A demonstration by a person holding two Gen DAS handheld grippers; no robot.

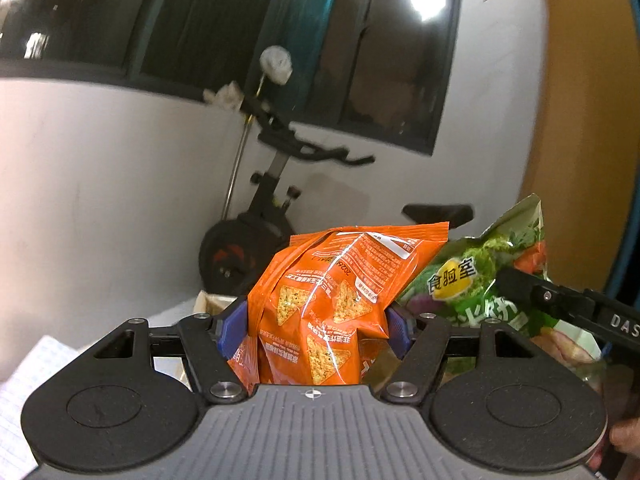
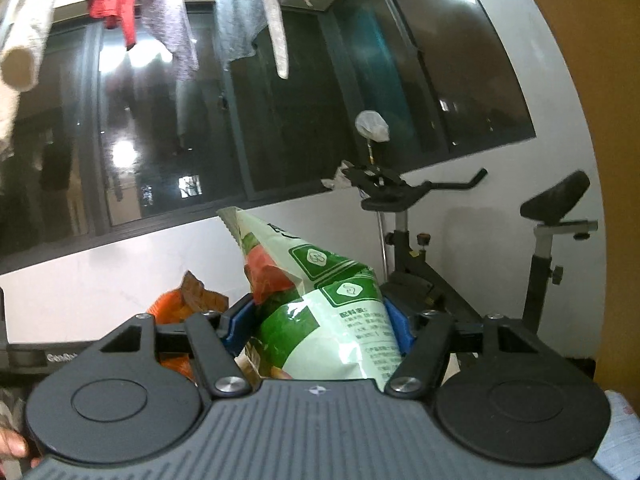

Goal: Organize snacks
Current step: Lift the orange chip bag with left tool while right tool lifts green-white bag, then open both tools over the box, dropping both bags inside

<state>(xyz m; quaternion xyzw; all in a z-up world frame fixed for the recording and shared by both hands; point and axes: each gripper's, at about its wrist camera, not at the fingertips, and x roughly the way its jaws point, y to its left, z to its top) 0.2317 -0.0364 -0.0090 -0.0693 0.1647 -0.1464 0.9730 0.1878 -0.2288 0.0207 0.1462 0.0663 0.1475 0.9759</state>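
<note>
Showing two snack packets lifted clear of any surface, each clamped in its own tool. The orange chip bag (image 1: pixel 320 304) sits between the blue pads of the left gripper (image 1: pixel 316 332), which is closed on its lower half; the bag's top rises toward 12 o'clock from the jaws. At 3 o'clock of it, just beside, hangs the green vegetable-snack bag (image 1: pixel 476 280). In the right wrist view that same green vegetable-snack bag (image 2: pixel 320 312) is pinched by the right gripper (image 2: pixel 318 328), its sealed corner pointing to 11 o'clock, with the orange bag at 9 o'clock. Beyond stand an exercise bike (image 2: pixel 460 248), a dark window (image 2: pixel 240 120) and hanging laundry (image 2: pixel 160 12). Judged progress: both packets are picked up but neither is placed; no container or shelf can be identified, so the sorting itself appears to remain.
</note>
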